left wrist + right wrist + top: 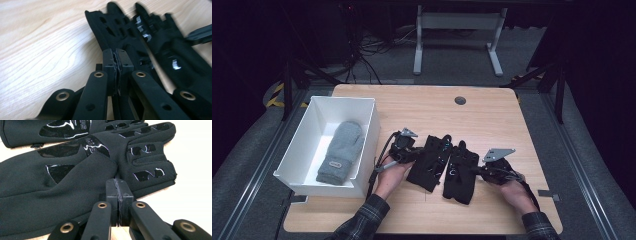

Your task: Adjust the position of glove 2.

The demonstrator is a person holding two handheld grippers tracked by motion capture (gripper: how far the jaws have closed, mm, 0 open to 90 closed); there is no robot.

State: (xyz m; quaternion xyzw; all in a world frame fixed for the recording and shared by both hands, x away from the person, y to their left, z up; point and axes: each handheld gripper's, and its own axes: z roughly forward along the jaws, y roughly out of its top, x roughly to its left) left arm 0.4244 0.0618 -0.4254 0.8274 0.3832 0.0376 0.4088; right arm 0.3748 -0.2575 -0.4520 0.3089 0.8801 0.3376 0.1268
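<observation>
The wooden counter (492, 115) carries everything, and its layout reads as a sorting job: a white bin (312, 150) stands at its left edge with a grey mitten (341, 152) already lying inside, cuff toward the person, which suggests that handwear is being collected there. Just right of the bin, in the middle of the counter, two black gloves lie flat side by side, fingers pointing away from the person, probably so that each can be picked from its own outer edge. The left glove (430, 161) is met from its left by the left claw (409, 155), whose jaws are pressed together with a thin fold of the glove's edge seemingly caught between them, as the left gripper view shows at the pads (111, 62). The right glove (462, 171) is approached from its right by the right claw (482, 170); its jaws stand pressed together too, right at the glove's side near the thumb, and they appear to pinch its hem (117, 187), though the fabric between them is hard to make out.
</observation>
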